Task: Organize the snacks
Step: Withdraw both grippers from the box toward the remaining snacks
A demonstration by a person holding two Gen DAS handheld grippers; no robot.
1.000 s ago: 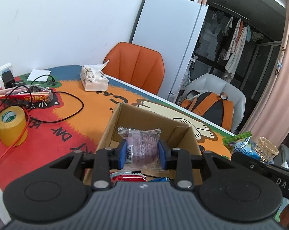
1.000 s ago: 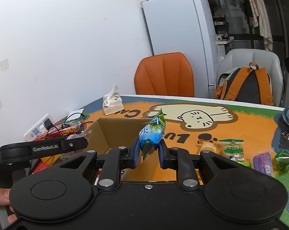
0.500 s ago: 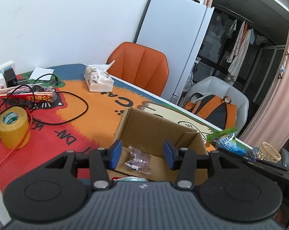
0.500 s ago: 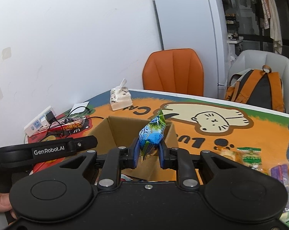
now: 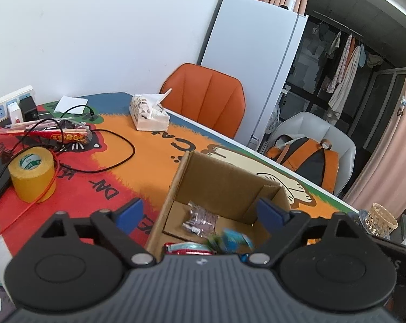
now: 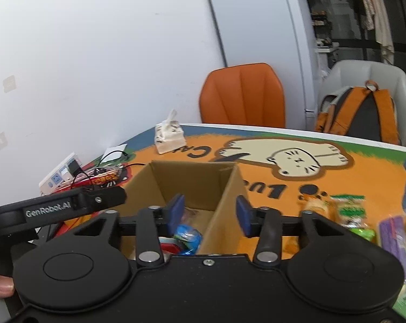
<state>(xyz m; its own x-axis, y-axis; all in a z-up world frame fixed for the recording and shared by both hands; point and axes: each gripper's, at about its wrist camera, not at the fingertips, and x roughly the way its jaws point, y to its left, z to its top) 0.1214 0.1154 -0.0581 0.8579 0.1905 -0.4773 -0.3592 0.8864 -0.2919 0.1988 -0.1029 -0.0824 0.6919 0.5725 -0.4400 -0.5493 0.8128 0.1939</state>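
The left gripper (image 5: 201,212) hung over the cardboard box (image 5: 224,180) with its fingers (image 5: 129,213) spread wide and gripping nothing. Between and just beyond them, on the box floor, lay a clear-wrapped snack (image 5: 201,218); nearer, a blurred blue-green packet (image 5: 231,242) sat beside a red wrapper (image 5: 186,248).

The right gripper (image 6: 209,214) was also parted, its fingers (image 6: 176,211) empty, straddling the box's right wall (image 6: 224,202). The blue packet (image 6: 186,238) lay in the box just below the left-hand finger. Beyond the right-hand finger, loose on the desk (image 6: 364,177), lay a green-labelled snack (image 6: 351,210), an orange one (image 6: 314,207) and a purple pack (image 6: 394,235), all somewhat blurred.
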